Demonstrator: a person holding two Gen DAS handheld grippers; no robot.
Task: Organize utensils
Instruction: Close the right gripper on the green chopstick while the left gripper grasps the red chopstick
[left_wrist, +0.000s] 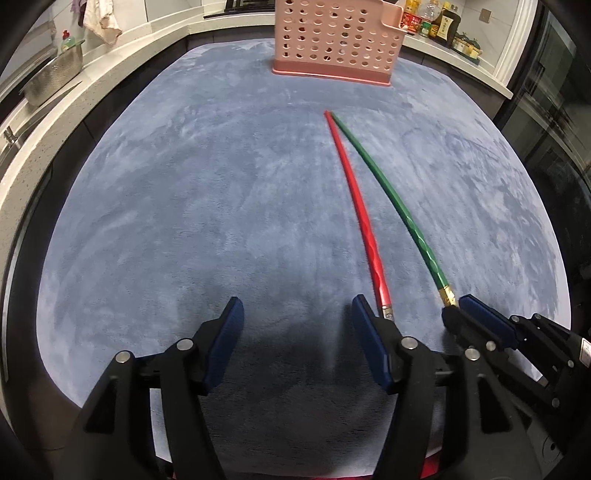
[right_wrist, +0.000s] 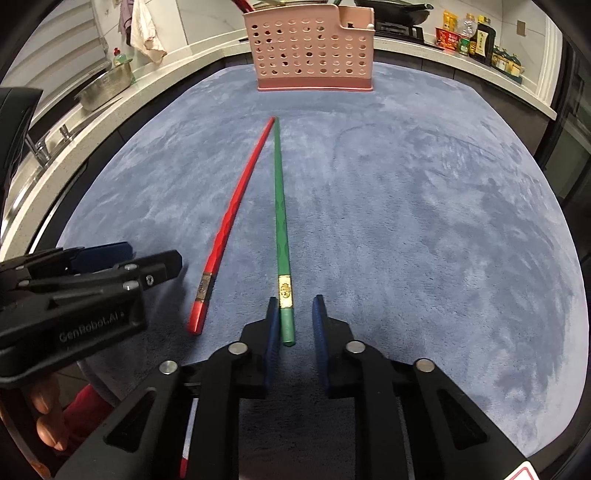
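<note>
A red chopstick (left_wrist: 360, 218) and a green chopstick (left_wrist: 397, 201) lie on the blue-grey mat (left_wrist: 184, 203), tips touching at the far end, handles toward me. My left gripper (left_wrist: 297, 308) is open and empty, its right finger just left of the red handle end. My right gripper (right_wrist: 294, 314) is open with the green chopstick's (right_wrist: 280, 229) handle end lying between its fingers, against the left pad. The red chopstick (right_wrist: 236, 206) lies to its left. A pink perforated utensil holder (right_wrist: 314, 48) stands at the mat's far edge; it also shows in the left wrist view (left_wrist: 334, 38).
A white countertop (left_wrist: 55, 110) wraps around the mat, with a metal colander (left_wrist: 53, 77) and sink tap (right_wrist: 40, 147) on the left. Sauce bottles (left_wrist: 432, 22) stand at the back right. A cloth (right_wrist: 146, 31) hangs at the back left. A pan (right_wrist: 395, 9) sits behind the holder.
</note>
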